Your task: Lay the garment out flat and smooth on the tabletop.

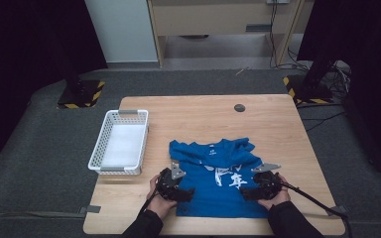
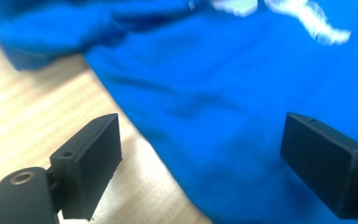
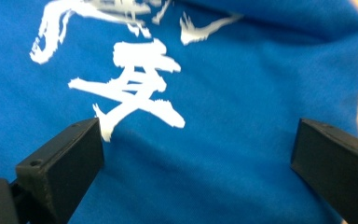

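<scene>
A white basket (image 1: 120, 143) is seen at the left of the bench (image 1: 278, 129). A blue shirt (image 1: 217, 173) is laid flat, collar away from the person, long axis running front to back. Left tongs (image 1: 186, 194) and right tongs (image 1: 245, 193), both spread, are poised inward over its side edges, equally near.

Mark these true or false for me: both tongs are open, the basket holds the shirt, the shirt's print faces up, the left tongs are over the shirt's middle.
1. Both the left tongs and right tongs are open: true.
2. The white basket holds the blue shirt: false, the shirt lies on the table.
3. The white print faces up: true.
4. The left tongs are over the shirt's middle: false, they straddle its edge.
</scene>
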### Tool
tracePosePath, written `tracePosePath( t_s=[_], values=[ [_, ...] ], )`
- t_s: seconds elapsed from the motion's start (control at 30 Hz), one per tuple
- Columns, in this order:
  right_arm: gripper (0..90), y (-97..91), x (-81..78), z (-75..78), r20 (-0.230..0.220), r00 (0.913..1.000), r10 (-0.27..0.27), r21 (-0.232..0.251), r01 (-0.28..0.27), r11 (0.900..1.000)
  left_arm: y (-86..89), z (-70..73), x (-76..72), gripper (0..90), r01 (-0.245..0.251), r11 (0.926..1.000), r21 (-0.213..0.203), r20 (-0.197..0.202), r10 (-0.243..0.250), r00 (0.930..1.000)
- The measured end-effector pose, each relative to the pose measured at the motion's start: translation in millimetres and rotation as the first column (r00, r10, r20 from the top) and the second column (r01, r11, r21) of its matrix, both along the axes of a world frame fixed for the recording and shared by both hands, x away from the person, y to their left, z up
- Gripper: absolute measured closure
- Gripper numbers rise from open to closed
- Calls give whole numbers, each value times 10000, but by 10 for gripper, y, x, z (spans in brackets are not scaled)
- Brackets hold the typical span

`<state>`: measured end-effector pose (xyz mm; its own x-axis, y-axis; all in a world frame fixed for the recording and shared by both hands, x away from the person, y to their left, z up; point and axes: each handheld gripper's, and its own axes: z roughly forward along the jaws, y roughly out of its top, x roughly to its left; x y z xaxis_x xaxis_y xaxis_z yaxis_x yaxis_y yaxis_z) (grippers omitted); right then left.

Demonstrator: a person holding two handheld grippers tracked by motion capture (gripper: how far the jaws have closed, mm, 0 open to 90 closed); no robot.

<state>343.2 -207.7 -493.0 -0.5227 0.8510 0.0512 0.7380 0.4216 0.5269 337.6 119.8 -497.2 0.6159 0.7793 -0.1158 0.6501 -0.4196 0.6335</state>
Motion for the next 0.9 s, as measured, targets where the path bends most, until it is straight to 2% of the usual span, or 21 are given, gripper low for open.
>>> tracePosePath(
  t_s=[0.07, 0.17, 0.3, 0.43, 0.5, 0.63, 0.73, 0.83, 0.9],
  values=[
    [40, -18, 4, 45, 269, 9996, -78, 284, 70, 9996, 47, 62, 37, 129, -223, 9991, -367, 217, 231, 9995],
    [62, -59, 30, 122, 762, 9970, -133, 789, 72, 9969, 111, 145, 118, 148, -397, 9963, -758, 330, 423, 9986],
    [82, -119, 97, 210, 1150, 9932, -180, 1257, 35, 9921, 157, 213, 233, 170, -488, 9953, -839, 472, 529, 9975],
    [129, -199, 188, 321, 1458, 9879, -532, 2048, 225, 9785, 201, 269, 342, 188, -603, 9936, -951, 595, 661, 9960],
    [140, -226, 235, 370, 1587, 9855, -593, 2151, 241, 9763, 223, 297, 403, 195, -675, 9918, -1083, 655, 749, 9950],
    [153, -220, 336, 465, 1920, 9798, -555, 2125, 137, 9771, 239, 355, 517, 206, -782, 9915, -1036, 814, 868, 9929],
    [175, -216, 428, 530, 2069, 9761, -660, 2330, 164, 9723, 228, 388, 590, 220, -859, 9904, -1087, 817, 951, 9921],
    [195, -206, 530, 587, 2054, 9769, -583, 2469, 60, 9690, 199, 435, 662, 229, -888, 9898, -1119, 964, 997, 9903],
    [185, -187, 588, 622, 2118, 9757, -568, 2391, 46, 9710, 171, 471, 714, 226, -886, 9904, -1061, 1041, 997, 9896]
  ],
)
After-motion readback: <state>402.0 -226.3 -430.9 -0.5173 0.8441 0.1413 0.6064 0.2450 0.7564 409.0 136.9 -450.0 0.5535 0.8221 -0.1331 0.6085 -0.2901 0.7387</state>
